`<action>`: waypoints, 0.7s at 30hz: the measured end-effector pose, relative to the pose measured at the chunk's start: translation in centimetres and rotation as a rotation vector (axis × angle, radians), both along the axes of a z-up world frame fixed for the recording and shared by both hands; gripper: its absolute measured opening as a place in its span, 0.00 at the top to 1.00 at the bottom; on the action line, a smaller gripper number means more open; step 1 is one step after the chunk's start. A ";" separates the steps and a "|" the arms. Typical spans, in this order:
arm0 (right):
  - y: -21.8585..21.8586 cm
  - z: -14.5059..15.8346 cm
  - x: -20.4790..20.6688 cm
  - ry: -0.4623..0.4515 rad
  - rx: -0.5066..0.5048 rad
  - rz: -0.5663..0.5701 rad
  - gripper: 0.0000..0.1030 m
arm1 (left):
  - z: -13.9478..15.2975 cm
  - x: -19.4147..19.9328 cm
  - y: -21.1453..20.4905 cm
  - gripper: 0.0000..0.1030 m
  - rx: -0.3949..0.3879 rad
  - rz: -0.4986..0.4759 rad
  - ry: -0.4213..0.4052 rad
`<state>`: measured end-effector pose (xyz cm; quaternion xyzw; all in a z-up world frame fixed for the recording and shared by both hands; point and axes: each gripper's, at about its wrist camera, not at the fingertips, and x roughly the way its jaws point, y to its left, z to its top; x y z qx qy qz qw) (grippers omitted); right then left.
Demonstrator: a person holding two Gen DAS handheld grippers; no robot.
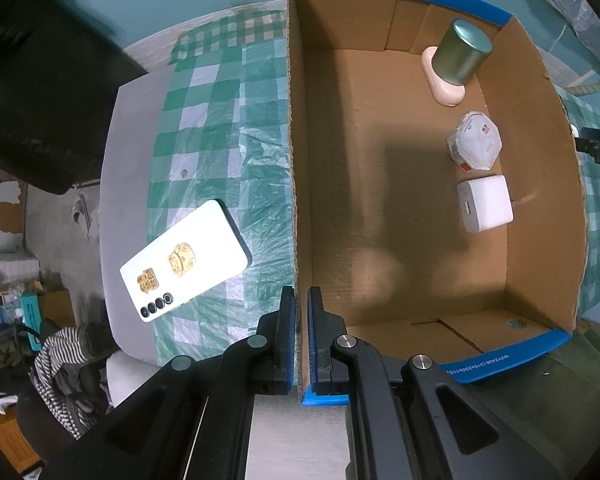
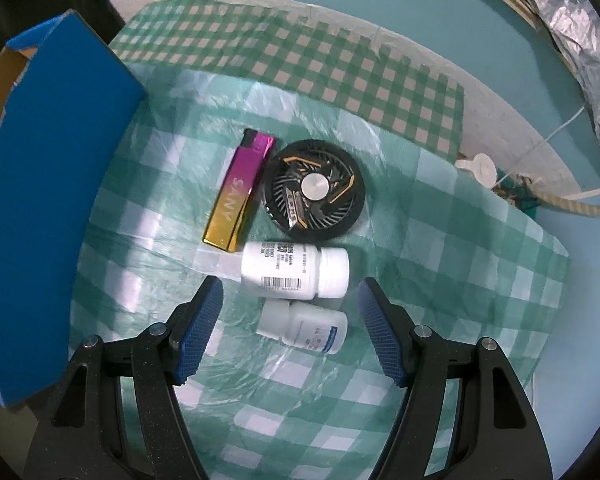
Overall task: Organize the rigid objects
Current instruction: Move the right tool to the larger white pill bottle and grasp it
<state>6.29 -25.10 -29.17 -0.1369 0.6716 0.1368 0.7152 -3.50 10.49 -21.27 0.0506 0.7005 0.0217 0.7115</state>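
Note:
My left gripper [image 1: 301,300] is shut on the left wall of an open cardboard box [image 1: 294,200] with blue edges. Inside the box lie a metal tin [image 1: 462,54] on a pale pink case [image 1: 444,88], a white octagonal pack [image 1: 475,145] and a white charger [image 1: 485,203]. A white phone [image 1: 184,260] lies outside, left of the box. My right gripper [image 2: 290,292] is open above two white pill bottles, a large one [image 2: 296,269] and a small one [image 2: 306,327]. A pink-gold lighter [image 2: 240,190] and a black round fan [image 2: 314,191] lie beyond them.
The table wears a green checked cloth [image 2: 420,280] under clear plastic. The box's blue outer wall [image 2: 48,200] stands left of the right gripper. A white cable and plug [image 2: 480,168] lie at the table's far right edge. Clothes [image 1: 68,360] lie beside the table's left.

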 end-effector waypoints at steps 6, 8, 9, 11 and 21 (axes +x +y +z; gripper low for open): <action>0.0 -0.8 0.5 0.006 -0.001 -0.006 0.31 | 0.0 0.0 -0.2 0.95 0.010 0.007 -0.001; 0.1 -1.0 0.7 0.010 -0.002 -0.004 0.31 | 0.0 0.0 -0.2 0.95 0.011 0.012 -0.001; 0.2 -1.2 0.8 0.014 -0.003 -0.002 0.31 | 0.0 0.0 -0.3 0.95 0.011 0.013 -0.001; 0.3 -1.7 1.1 0.021 -0.008 -0.004 0.31 | 0.0 0.0 -0.3 0.95 0.012 0.016 -0.002; 0.3 -2.7 1.4 0.028 -0.002 -0.027 0.40 | 0.1 -0.2 -0.2 0.95 0.011 0.030 -0.003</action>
